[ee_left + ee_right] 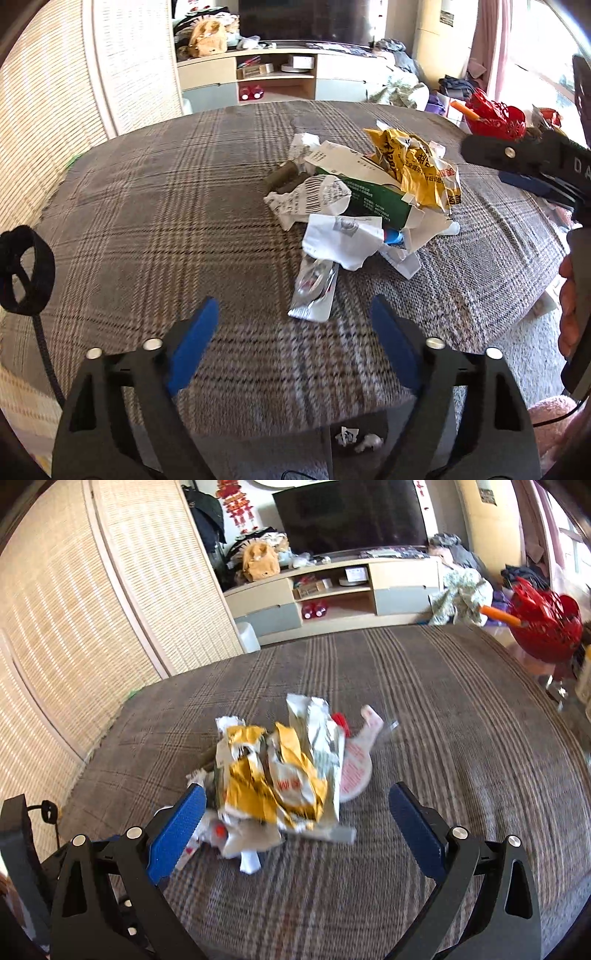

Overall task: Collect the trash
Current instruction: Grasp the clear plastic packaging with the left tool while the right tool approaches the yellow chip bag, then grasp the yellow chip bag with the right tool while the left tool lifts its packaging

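A heap of trash lies on the plaid table: a crumpled yellow wrapper, a green carton, white papers and a silver foil packet. My left gripper is open and empty, just short of the foil packet. My right gripper is open and empty, its fingers either side of the near end of the heap, with the yellow wrapper between them. The right gripper also shows at the right edge of the left wrist view.
A red basket stands at the table's far right corner. A woven screen runs along the left. A TV cabinet stands beyond the table. Scraps of paper lie on the floor under the near edge.
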A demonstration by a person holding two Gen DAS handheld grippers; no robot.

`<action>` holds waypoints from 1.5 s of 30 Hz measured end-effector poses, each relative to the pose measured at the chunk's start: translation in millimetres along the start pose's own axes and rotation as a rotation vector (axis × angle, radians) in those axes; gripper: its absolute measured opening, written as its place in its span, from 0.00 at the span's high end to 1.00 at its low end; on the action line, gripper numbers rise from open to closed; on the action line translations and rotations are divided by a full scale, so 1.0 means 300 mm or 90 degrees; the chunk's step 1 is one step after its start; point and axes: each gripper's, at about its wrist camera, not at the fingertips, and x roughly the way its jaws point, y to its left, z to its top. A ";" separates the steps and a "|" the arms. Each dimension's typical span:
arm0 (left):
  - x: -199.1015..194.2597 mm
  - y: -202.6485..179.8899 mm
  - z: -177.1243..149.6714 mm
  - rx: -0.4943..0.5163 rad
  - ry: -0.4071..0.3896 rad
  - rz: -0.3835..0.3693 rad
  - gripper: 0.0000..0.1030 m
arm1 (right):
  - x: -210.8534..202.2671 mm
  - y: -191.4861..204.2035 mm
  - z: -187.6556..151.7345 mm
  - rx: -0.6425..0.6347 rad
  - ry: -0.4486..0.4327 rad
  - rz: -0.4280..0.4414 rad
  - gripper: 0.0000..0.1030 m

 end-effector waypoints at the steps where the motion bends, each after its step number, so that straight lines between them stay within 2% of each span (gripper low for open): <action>1: 0.008 0.001 0.002 0.000 0.001 -0.005 0.29 | 0.015 0.006 0.004 -0.004 0.003 0.002 0.03; 4: 0.038 0.007 0.008 -0.005 0.009 -0.021 0.39 | 0.061 0.020 0.006 -0.005 0.012 0.010 0.03; 6: 0.054 0.012 0.010 -0.008 0.013 -0.026 0.50 | 0.086 0.024 0.013 -0.006 0.016 0.011 0.03; 7: 0.060 0.018 0.007 -0.009 0.016 -0.028 0.53 | 0.101 0.024 0.015 -0.006 0.020 0.010 0.03; 11: 0.082 0.019 0.007 -0.007 0.025 -0.038 0.77 | 0.140 0.022 0.009 -0.003 0.033 0.012 0.04; 12: 0.089 0.019 0.008 -0.008 0.027 -0.041 0.83 | 0.146 0.021 0.006 -0.003 0.035 0.012 0.07; 14: 0.093 0.021 0.012 -0.009 0.026 -0.041 0.85 | 0.157 0.020 0.000 -0.003 0.042 0.019 0.19; 15: 0.090 0.019 0.011 -0.007 0.022 -0.039 0.89 | 0.160 0.019 -0.005 -0.003 0.047 0.027 0.30; 16: 0.085 0.018 0.011 -0.005 0.019 -0.037 0.92 | 0.159 0.018 -0.009 -0.002 0.048 0.028 0.35; 17: 0.082 0.018 0.011 -0.005 0.017 -0.034 0.94 | 0.155 0.015 -0.013 0.000 0.046 0.028 0.36; 18: 0.077 0.020 0.013 -0.007 0.014 -0.031 0.95 | 0.151 0.015 -0.014 0.001 0.044 0.029 0.41; 24: 0.008 0.023 0.019 -0.013 -0.024 -0.009 0.95 | 0.077 0.013 -0.010 0.001 0.012 0.034 0.48; 35: -0.168 -0.014 0.044 -0.010 -0.084 0.009 0.95 | -0.078 0.027 0.038 -0.007 -0.035 0.045 0.50; 41: -0.306 -0.047 0.046 -0.005 -0.120 0.016 0.95 | -0.210 0.043 0.037 -0.016 -0.062 0.048 0.50; 45: -0.416 -0.082 0.010 0.003 -0.141 0.013 0.95 | -0.322 0.042 0.005 -0.023 -0.077 0.043 0.50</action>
